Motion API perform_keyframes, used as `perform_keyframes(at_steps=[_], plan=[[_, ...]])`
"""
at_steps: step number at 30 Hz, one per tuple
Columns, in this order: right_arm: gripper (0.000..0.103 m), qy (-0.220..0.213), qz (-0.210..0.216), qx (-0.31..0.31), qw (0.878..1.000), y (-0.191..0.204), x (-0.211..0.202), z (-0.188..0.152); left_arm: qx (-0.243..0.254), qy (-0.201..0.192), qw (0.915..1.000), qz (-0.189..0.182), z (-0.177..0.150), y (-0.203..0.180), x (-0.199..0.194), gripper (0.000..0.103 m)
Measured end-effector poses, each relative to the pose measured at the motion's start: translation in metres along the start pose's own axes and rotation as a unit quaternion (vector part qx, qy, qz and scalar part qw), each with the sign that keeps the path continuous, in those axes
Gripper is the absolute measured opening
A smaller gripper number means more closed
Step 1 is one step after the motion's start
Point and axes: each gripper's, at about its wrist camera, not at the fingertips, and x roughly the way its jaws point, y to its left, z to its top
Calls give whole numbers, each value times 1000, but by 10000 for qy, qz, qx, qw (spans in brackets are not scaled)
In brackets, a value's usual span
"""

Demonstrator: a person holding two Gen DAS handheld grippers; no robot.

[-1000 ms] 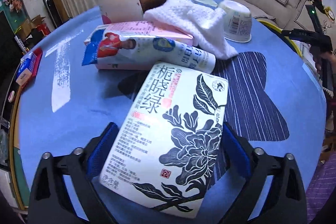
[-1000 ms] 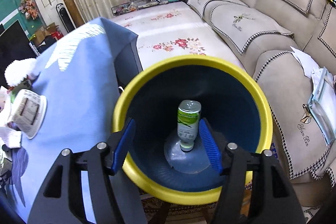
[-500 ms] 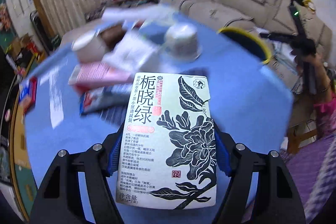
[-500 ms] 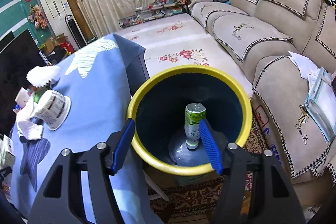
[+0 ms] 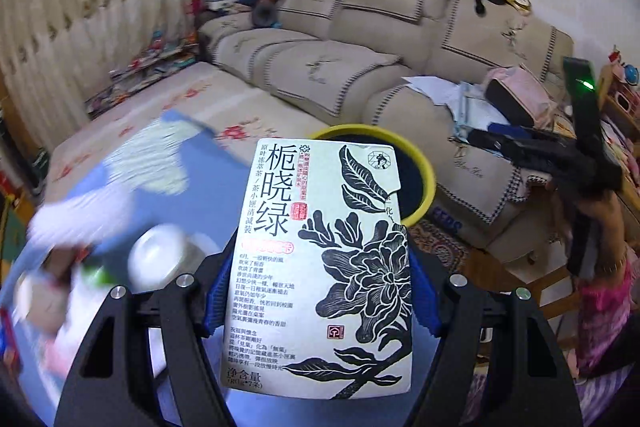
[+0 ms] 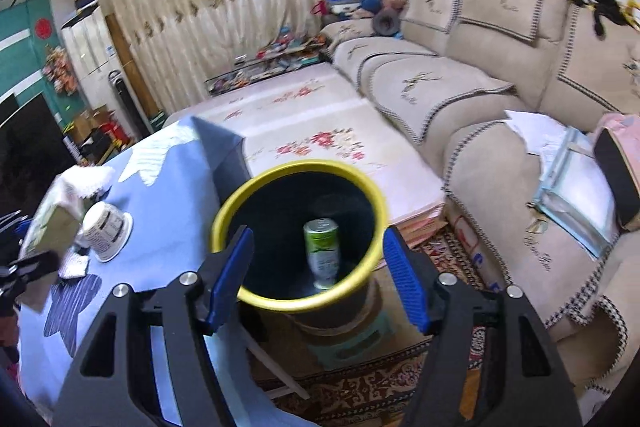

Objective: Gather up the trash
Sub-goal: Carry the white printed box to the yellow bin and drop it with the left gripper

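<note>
Sofa (image 6: 500, 75) flanks blue-clothed table (image 6: 168, 195); left gripper (image 5: 320, 291) fingers clamp tea box (image 5: 324, 267), right gripper (image 6: 316, 279) fingers wide.

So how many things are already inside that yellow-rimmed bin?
1 that I can see: a green can standing on the floor of the bin. The near wall hides part of the bottom, so something small could lie unseen there.
</note>
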Motion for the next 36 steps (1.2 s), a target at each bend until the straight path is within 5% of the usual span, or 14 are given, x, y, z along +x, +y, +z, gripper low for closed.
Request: perform_keyframes(at_steps=[8,17,21,29,36], plan=[[64,-42,-321,426,9986,-49,-15,-11,98,401,9988,-267,66,-25,122,71],[65,61,-351,623,9974,-67,-8,-16,-93,837,9960,-296,74,-31,220,71],[67,41,-310,630,9975,-67,-7,-14,-156,761,9969,-112,72,-27,233,90],[68,141,-174,454,9987,-45,2,-14,-339,-227,9989,233,57,-2,144,93],[69,520,167,3,9985,11,36,-15,-740,-1081,9832,1269,-23,66,19,97]])
